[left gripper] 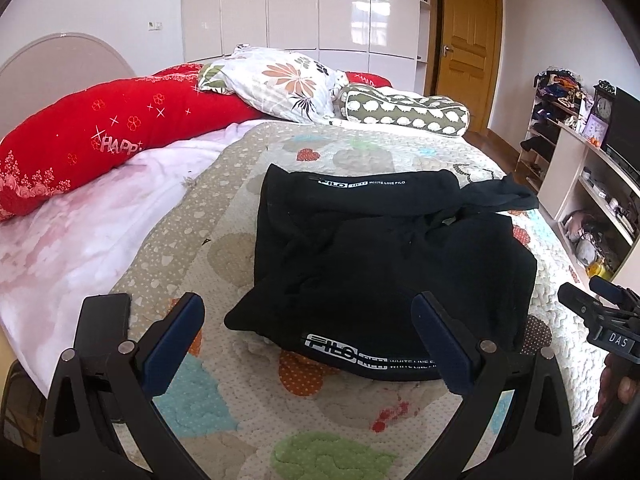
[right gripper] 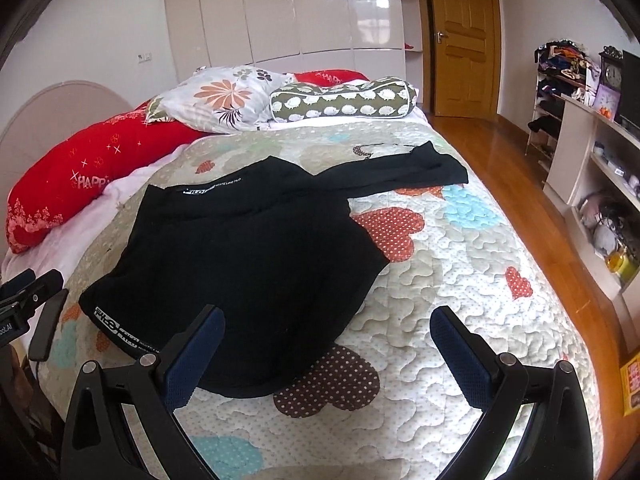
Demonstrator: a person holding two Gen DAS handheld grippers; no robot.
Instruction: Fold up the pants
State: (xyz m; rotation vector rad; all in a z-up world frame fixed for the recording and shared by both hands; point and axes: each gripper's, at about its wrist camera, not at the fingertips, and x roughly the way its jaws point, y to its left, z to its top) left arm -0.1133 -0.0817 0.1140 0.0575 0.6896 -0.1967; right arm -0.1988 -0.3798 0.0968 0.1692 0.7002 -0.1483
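Observation:
Black pants (left gripper: 384, 256) with white "FILO" lettering lie folded in a loose bundle on the quilted bed cover (left gripper: 240, 408). They also show in the right wrist view (right gripper: 248, 264), with one leg end trailing to the far right. My left gripper (left gripper: 308, 312) is open and empty, above the near left edge of the pants. My right gripper (right gripper: 326, 324) is open and empty, above the near right edge of the pants. The right gripper's body shows at the right edge of the left wrist view (left gripper: 600, 316).
A red pillow (left gripper: 100, 136), a floral pillow (left gripper: 280, 84) and a green bolster (left gripper: 404, 114) lie at the bed's head. White sheet (left gripper: 80, 240) lies left. Shelves (right gripper: 592, 168) and wooden floor (right gripper: 520, 184) are to the right of the bed.

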